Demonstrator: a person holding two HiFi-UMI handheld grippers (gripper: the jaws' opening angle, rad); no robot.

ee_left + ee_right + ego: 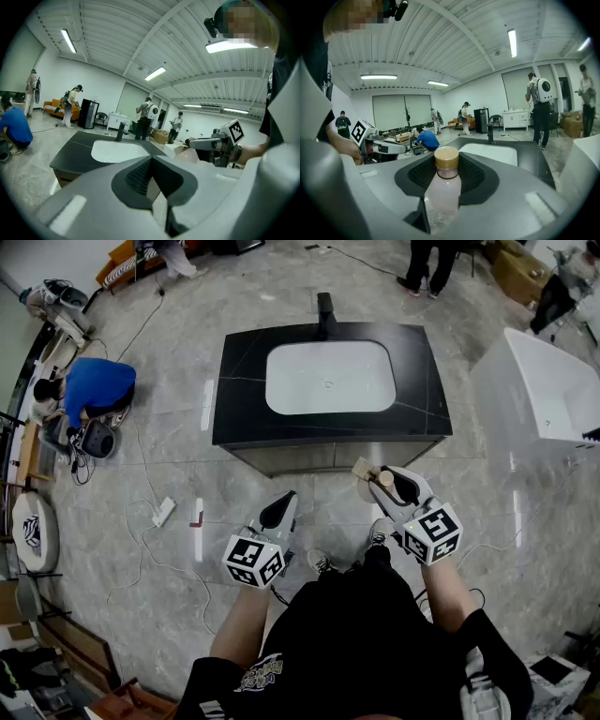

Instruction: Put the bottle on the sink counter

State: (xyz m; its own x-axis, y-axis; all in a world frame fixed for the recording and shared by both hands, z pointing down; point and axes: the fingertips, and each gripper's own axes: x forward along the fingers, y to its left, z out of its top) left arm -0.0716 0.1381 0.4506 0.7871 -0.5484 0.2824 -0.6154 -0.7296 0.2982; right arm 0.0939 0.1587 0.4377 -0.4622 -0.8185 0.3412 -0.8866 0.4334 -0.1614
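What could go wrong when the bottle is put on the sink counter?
1. The bottle, held in the right fingers, is not yet over the counter; a slip would drop it on the hard floor.
2. The basin takes most of the counter; the bare rims are narrow, so the bottle could slide in.
3. A power strip lies on the floor to the left; a sidestep may catch its cable.

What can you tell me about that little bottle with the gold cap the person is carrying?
The bottle is small, with a clear, faintly pink, plastic-looking body, a narrower neck and a round gold-coloured cap in place. It stands roughly upright between the jaws of the right gripper, whose dark ribbed pads clamp its body from both sides; nothing else touches it. It is held in the air, short of the black sink counter, not yet set down.
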